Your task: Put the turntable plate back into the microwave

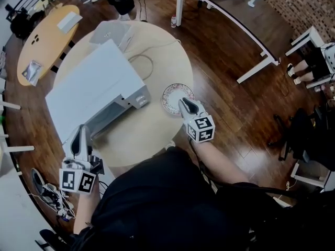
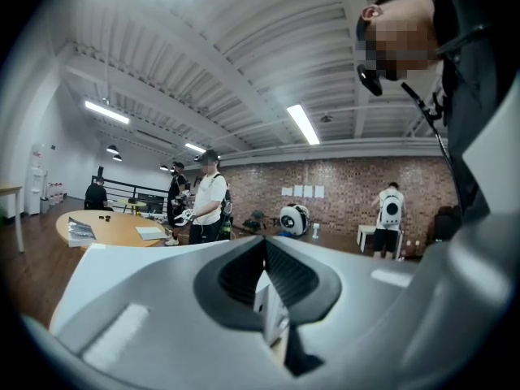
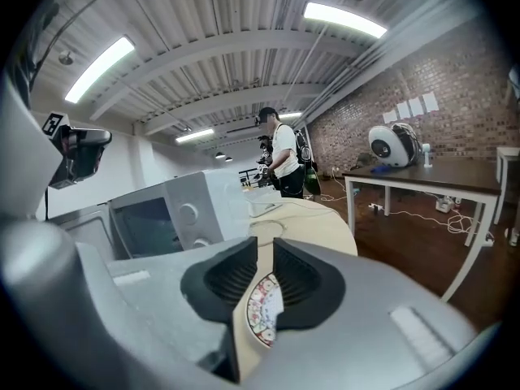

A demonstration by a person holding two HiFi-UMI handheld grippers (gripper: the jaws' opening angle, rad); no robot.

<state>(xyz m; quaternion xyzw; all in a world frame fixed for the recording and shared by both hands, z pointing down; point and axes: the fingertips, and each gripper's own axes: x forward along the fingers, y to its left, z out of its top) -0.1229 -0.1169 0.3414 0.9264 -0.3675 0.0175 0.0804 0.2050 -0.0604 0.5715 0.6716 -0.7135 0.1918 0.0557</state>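
The turntable plate (image 1: 171, 94), white with a flowered rim, lies flat on the round pale table (image 1: 152, 135), right of the microwave (image 1: 94, 85). My right gripper (image 1: 185, 103) hovers over the plate's near edge. In the right gripper view its jaws (image 3: 265, 250) stand a little apart, and the plate's rim (image 3: 263, 305) shows through the gap without touching the pads. The microwave (image 3: 175, 210) shows its window and knobs there. My left gripper (image 1: 80, 132) points at the microwave's front left corner. Its jaws (image 2: 263, 246) are together, with nothing clearly between them.
A grey flat device (image 1: 110, 33) and a looped cable (image 1: 144, 64) lie at the table's far side. An oval wooden table (image 1: 47, 35) stands back left and a long white-legged desk (image 1: 230, 20) back right. People stand further off in the room.
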